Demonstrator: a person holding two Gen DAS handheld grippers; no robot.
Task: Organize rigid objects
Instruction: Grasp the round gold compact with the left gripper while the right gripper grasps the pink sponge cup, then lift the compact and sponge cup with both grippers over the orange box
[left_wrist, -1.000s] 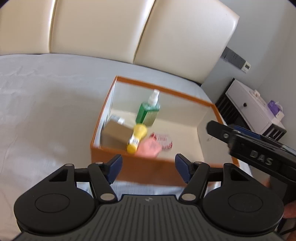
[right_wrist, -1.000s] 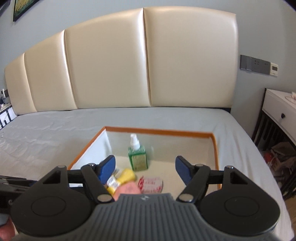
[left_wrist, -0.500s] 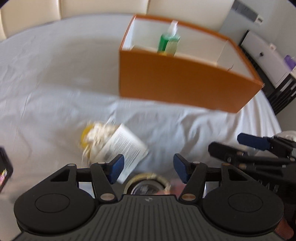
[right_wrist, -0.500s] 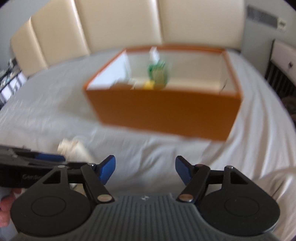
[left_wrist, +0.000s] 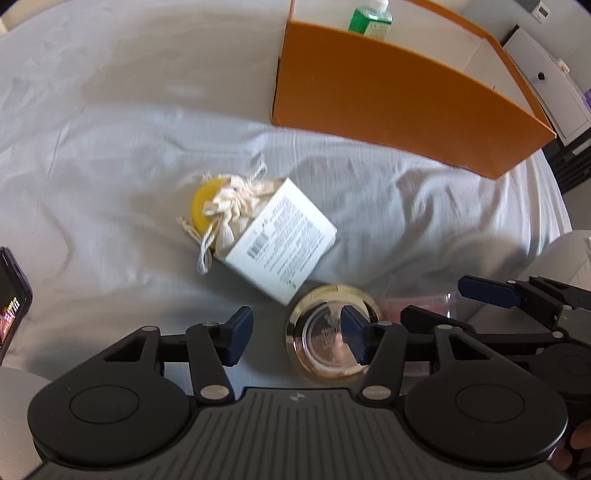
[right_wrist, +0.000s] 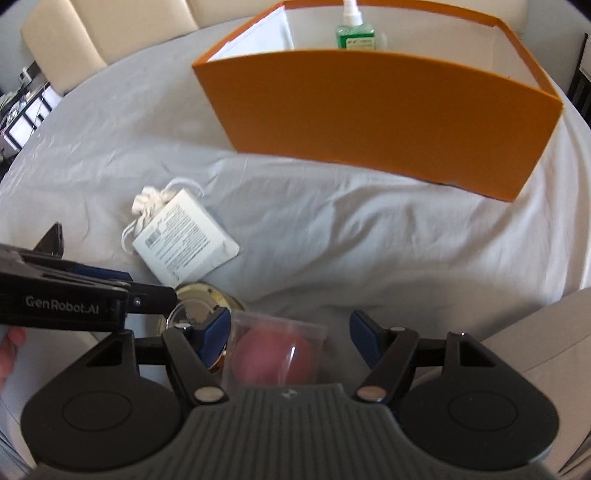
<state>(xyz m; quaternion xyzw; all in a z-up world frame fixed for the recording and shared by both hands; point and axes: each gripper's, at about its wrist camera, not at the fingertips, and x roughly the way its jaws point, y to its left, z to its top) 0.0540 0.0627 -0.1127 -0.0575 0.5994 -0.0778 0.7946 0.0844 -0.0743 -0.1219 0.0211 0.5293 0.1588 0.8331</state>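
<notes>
glossy gold tin (left_wrist: 332, 334) (metal), matt cardboard box (left_wrist: 399, 92)

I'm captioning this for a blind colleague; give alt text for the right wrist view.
The open right gripper hovers over a clear case holding something pink, on a grey bedsheet. An orange box stands behind; a white packet lies left.

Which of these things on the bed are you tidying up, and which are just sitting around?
Tidying up:
orange box
green bottle, already inside
white carton
drawstring pouch
yellow disc
gold-rimmed jar
clear case with the pink ball

Just sitting around:
phone
white nightstand
headboard
</notes>
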